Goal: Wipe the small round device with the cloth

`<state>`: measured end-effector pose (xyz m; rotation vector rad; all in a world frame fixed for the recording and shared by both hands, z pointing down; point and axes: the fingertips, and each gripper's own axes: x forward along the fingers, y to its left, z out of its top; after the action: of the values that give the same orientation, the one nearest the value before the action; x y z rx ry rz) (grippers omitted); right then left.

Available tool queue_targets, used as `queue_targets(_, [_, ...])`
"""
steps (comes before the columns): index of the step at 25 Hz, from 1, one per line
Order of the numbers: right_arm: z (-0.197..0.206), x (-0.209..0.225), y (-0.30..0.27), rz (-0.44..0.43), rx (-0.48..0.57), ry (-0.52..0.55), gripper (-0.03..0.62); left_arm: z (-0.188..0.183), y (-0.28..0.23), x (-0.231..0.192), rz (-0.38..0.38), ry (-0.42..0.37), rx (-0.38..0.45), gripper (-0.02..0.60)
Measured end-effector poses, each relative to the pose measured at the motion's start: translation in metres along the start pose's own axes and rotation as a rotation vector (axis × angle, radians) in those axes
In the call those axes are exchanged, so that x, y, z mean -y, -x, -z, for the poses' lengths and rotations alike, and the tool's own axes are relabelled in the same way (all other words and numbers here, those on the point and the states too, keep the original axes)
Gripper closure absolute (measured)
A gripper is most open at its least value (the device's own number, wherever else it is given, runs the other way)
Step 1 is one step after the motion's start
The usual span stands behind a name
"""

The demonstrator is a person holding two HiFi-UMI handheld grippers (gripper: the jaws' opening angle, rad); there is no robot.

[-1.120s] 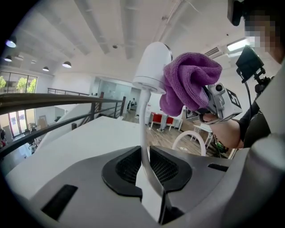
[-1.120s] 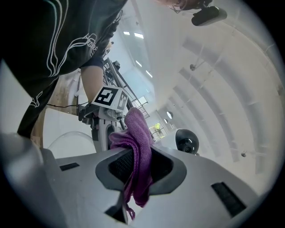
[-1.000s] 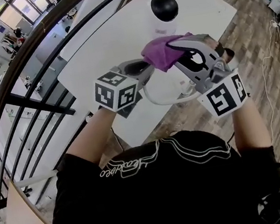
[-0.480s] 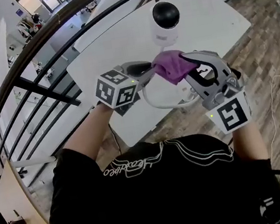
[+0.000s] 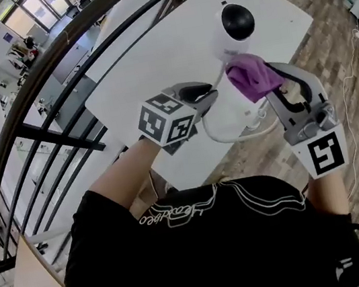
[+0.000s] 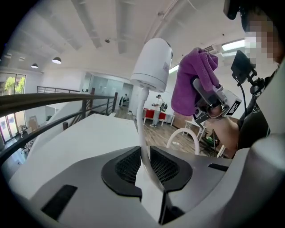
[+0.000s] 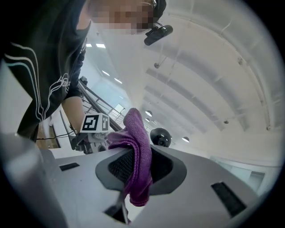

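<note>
**Where's the device, and why hold it like that?**

The small round white device with the black domed front is up in front of me, over the white table. I judge it lifted clear of the top. My left gripper is pinched shut on its thin white cable below the body. That way the body stands free above the jaws and I can get at its sides. The slack of the cable loops down near the table's edge.

**And the cloth?**

The purple microfibre cloth is bunched in my right gripper, with the jaws clamped on it. A fold pokes out past the tips, so soft cloth meets the casing rather than hard plastic.

**Is it wiping now?**

The cloth sits right at the device's lower side, on my right. I can't tell whether it touches or is only just beside it. I'd say the wipe is at its start.
</note>
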<state>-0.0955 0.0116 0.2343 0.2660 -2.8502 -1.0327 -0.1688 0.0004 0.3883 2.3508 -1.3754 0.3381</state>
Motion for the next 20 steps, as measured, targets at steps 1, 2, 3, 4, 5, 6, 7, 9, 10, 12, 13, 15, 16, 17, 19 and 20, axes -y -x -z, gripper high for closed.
queue_targets(1, [-0.005,0.003,-0.005,0.041,-0.008,-0.004,0.528,-0.001,0.002,-0.002,0.02,0.007,0.0,0.512])
queue_targets(2, [-0.009,0.005,-0.009,0.083,-0.021,-0.011,0.528,-0.002,0.003,-0.005,0.041,0.01,0.001,0.511])
queue_targets(3, [-0.011,0.005,-0.014,0.123,-0.037,-0.021,0.527,-0.001,0.004,-0.007,0.065,0.012,0.003,0.511])
queue_targets(4, [-0.013,0.004,-0.018,0.162,-0.056,-0.031,0.527,0.0,0.006,-0.008,0.091,0.013,0.005,0.509])
queue_targets(5, [-0.016,0.001,-0.023,0.199,-0.079,-0.035,0.528,0.002,0.008,-0.01,0.118,0.014,0.006,0.509])
queue_targets(6, [-0.019,-0.002,-0.027,0.236,-0.101,-0.031,0.528,0.004,0.012,-0.012,0.144,0.014,0.007,0.509])
queue_targets(7, [-0.024,-0.005,-0.03,0.273,-0.121,-0.022,0.528,0.005,0.015,-0.014,0.167,0.016,0.007,0.509])
queue_targets(9, [-0.033,-0.007,-0.033,0.34,-0.156,0.0,0.528,0.005,0.017,-0.014,0.204,0.02,0.008,0.509])
queue_targets(10, [-0.035,-0.007,-0.032,0.367,-0.176,0.012,0.528,0.004,0.015,-0.013,0.219,0.023,0.008,0.509])
queue_targets(12, [-0.04,-0.01,-0.031,0.405,-0.212,0.033,0.528,0.004,0.011,-0.009,0.248,0.029,0.011,0.509])
queue_targets(13, [-0.043,-0.012,-0.033,0.418,-0.229,0.038,0.528,0.004,0.01,-0.009,0.263,0.03,0.012,0.509])
queue_targets(15, [-0.05,-0.014,-0.039,0.454,-0.26,0.048,0.528,0.006,0.012,-0.011,0.29,0.035,0.014,0.509])
queue_targets(16, [-0.054,-0.014,-0.043,0.478,-0.279,0.06,0.528,0.007,0.014,-0.012,0.302,0.041,0.015,0.509])
queue_targets(17, [-0.059,-0.013,-0.046,0.501,-0.301,0.074,0.528,0.008,0.016,-0.013,0.314,0.049,0.016,0.509])
queue_targets(19, [-0.069,-0.01,-0.05,0.535,-0.334,0.098,0.528,0.007,0.019,-0.013,0.338,0.063,0.018,0.509])
queue_targets(20, [-0.075,-0.007,-0.051,0.549,-0.343,0.11,0.528,0.006,0.02,-0.012,0.348,0.069,0.018,0.509])
